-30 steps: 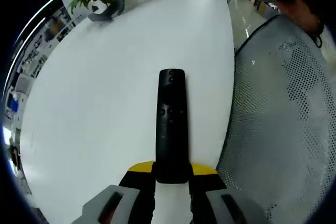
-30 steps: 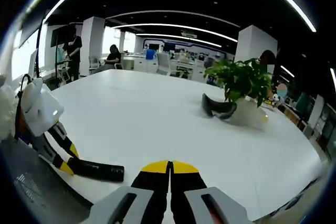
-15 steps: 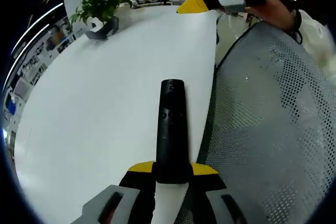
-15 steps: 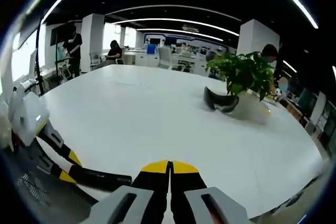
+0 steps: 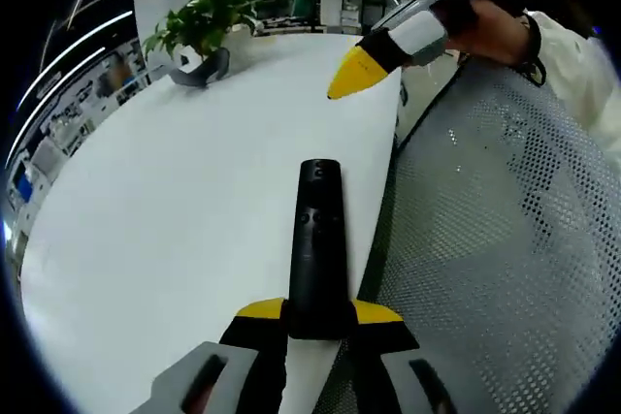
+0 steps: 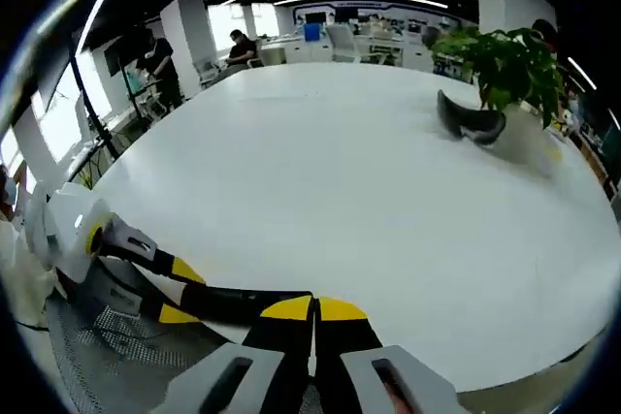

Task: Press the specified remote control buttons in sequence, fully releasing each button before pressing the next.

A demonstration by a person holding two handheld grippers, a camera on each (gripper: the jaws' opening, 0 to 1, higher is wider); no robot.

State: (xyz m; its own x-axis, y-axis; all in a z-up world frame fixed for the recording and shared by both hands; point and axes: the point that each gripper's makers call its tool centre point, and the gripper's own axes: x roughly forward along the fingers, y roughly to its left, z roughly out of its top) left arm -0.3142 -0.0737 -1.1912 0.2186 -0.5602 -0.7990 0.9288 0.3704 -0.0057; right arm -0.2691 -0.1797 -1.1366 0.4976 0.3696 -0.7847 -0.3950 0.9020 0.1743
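Gripping the remote (image 5: pixel 316 239) by its near end, the left hand-held gripper (image 5: pixel 318 322) clamps it between its yellow-tipped jaws, so the black bar sticks straight out ahead with the button face up. The far end carries a round button, with a small cluster further down the body; which ones are the targets cannot be told. The remote hangs above the edge of the white counter (image 5: pixel 175 201), partly over the grey mesh chair (image 5: pixel 495 239) beside it. Holding it this way likely steadies the remote and leaves the whole button face free for a press from above.

The right hand-held gripper (image 5: pixel 361 73) enters the left gripper view from the upper right, its jaws drawn together into a single yellow point angled down toward the remote, well apart from it yet. In the right gripper view its own jaws (image 6: pixel 313 312) meet with no gap and nothing between them: a closed tip makes a firm, narrow poker for one button at a time. That view also shows the left hand-held gripper (image 6: pixel 184 293) at lower left with the remote (image 6: pixel 247 300) running toward the right tips.

A potted plant (image 6: pixel 505 70) and a dark curved object (image 6: pixel 469 123) at its base sit far across the counter, out of the way.

Judgement: approach stage, no press begun. The tip needs to come down squarely on one button without nudging its neighbours.
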